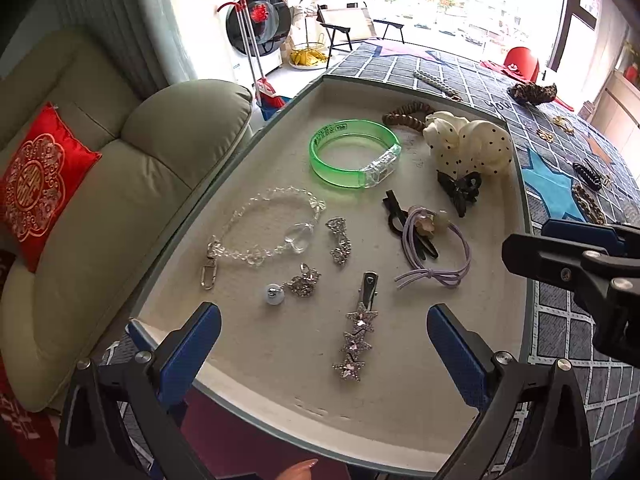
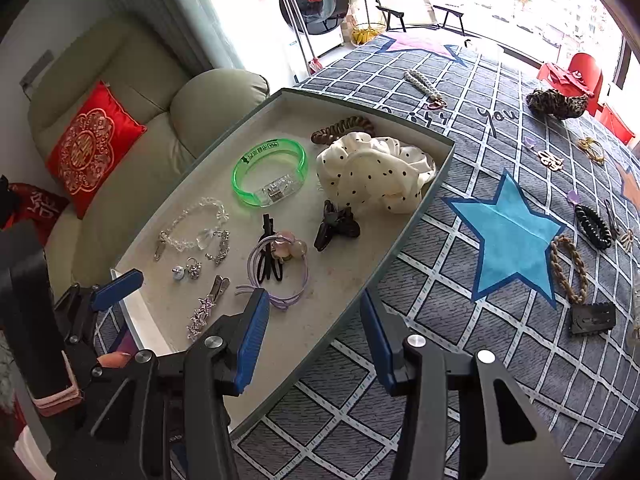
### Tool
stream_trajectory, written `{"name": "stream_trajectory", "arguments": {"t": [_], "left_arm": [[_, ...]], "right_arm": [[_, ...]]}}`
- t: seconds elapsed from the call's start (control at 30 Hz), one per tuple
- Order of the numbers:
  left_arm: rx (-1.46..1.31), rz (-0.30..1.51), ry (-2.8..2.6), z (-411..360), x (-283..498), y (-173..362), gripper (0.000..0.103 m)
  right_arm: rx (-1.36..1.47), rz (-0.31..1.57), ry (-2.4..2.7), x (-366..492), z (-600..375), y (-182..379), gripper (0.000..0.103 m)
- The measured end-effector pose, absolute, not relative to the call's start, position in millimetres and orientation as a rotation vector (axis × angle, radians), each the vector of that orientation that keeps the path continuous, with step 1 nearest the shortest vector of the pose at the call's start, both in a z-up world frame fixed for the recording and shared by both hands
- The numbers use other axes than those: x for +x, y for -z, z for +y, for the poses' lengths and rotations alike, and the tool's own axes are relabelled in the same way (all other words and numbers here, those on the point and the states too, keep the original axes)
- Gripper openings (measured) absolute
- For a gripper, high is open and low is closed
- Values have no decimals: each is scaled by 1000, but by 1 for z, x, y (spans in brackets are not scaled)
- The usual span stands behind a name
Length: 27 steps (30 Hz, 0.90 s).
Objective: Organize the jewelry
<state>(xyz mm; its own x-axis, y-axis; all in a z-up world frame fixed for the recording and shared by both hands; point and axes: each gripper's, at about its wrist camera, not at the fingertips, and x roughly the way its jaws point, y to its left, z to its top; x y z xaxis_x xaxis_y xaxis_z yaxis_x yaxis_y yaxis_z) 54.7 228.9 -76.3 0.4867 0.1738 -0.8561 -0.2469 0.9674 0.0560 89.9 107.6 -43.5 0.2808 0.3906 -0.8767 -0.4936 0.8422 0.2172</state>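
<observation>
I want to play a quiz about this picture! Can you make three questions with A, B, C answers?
1. Where is the green bracelet?
A. in the tray
B. on the sofa
C. on the blue star

2. How many stars are on the sparkly hair clip?
A. one
B. three
C. five

3. What is the left hand-held gripper doing?
A. squeezing a bracelet
B. holding a cushion
C. open, holding nothing

Answers:
1 A, it lies inside the tray walls.
2 B, three stars sit in a row.
3 C, its fingers stand wide apart over the clip.

Beige sofa (image 1: 120, 168), red cushion (image 1: 36, 184), washing machine (image 2: 316, 4), folding chair (image 1: 348, 26)
</observation>
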Motion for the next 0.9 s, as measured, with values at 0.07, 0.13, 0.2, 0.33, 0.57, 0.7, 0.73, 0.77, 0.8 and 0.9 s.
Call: {"name": "stream_trajectory", "arguments": {"t": [0.07,0.13,0.2,0.33,0.57,0.7,0.73,0.77,0.8,0.9], "left_arm": [[-75,1029,-265,230,53,74,103],[-64,1020,-280,229,50,71,103],[-60,1004,-282,228,46,66,103],[-59,967,-302,228,31,51,103],[-82,912,-356,229,-1,22,103],[-103,898,-378,230,-17,9,103],[-107,895,-385,230,-20,6,103],[-111,893,-391,231,-24,4,103],[-115,891,-398,231,-28,2,103],[-135,884,-414,232,-38,-3,103]], "right_arm": [[-104,1139,-590,89,107,42,60],[-103,1136,-587,87,105,40,63],[-103,1134,-580,85,103,38,66],[-116,1109,-560,76,97,27,79],[-130,1037,-535,51,88,0,85],[-136,998,-528,36,84,-12,86],[-140,988,-523,32,83,-15,86],[-145,975,-518,27,82,-18,86],[-149,962,-512,23,81,-21,86],[-164,935,-500,12,79,-28,86]]}}
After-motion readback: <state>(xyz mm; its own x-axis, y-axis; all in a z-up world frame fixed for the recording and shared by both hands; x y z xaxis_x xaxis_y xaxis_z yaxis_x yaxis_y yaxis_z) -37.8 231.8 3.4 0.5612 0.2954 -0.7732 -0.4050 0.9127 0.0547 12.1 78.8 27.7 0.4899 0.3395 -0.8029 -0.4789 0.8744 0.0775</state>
